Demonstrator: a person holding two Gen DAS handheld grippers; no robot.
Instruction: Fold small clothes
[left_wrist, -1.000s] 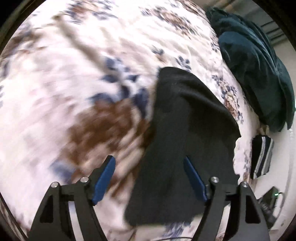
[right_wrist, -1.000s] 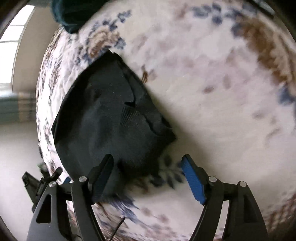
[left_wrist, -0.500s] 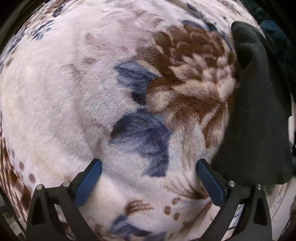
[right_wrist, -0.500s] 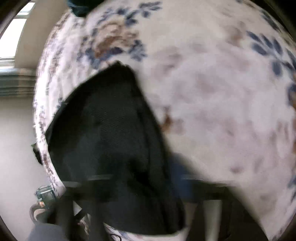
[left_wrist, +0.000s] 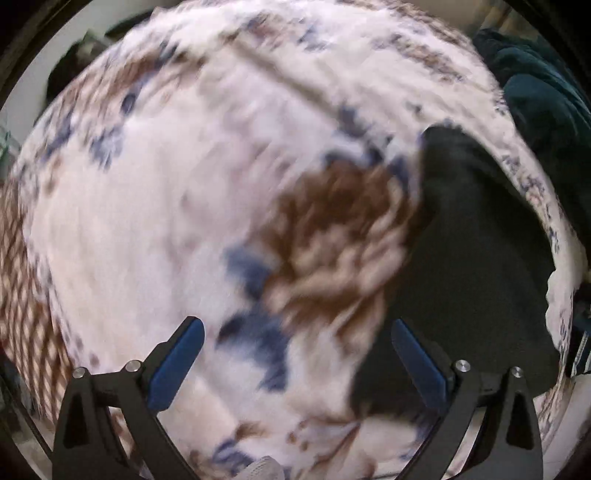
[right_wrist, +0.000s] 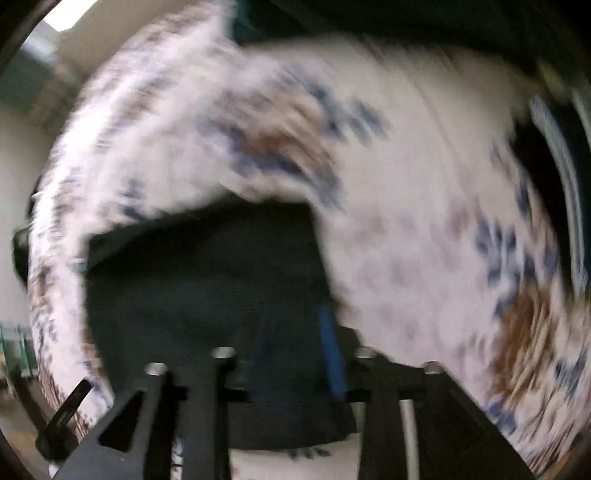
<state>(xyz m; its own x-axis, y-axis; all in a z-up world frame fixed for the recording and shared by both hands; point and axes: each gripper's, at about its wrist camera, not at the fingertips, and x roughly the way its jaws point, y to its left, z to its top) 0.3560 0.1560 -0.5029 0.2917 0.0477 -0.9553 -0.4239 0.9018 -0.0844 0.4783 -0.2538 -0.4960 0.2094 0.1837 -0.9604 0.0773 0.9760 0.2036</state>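
- The left gripper (left_wrist: 295, 354) hangs over a fleecy white blanket (left_wrist: 155, 206) printed with brown and blue flowers; its two blue-padded fingers (left_wrist: 177, 363) are spread wide with nothing between them.
- In the left wrist view a dark cloth (left_wrist: 476, 266) lies flat on the blanket from about 2 o'clock down to 4 o'clock, its near edge just behind the right-hand finger. Whether that finger touches it cannot be told.
- A dark green bundle (left_wrist: 543, 110) sits at the 1 to 2 o'clock edge of that view, beyond the blanket's rim and apart from the cloth.
- The right wrist view is badly blurred. The right gripper (right_wrist: 299, 354) has its fingers drawn close together at 6 o'clock, with the dark cloth (right_wrist: 207, 288) in the narrow gap, so it appears to be pinching the cloth's near edge.
- There the cloth spreads from the centre out to 8 o'clock, lying on the blanket (right_wrist: 417, 206).
- At 3 o'clock in the right wrist view a dark striped item (right_wrist: 561, 177) lies at the blanket's edge; the blur hides what it is.
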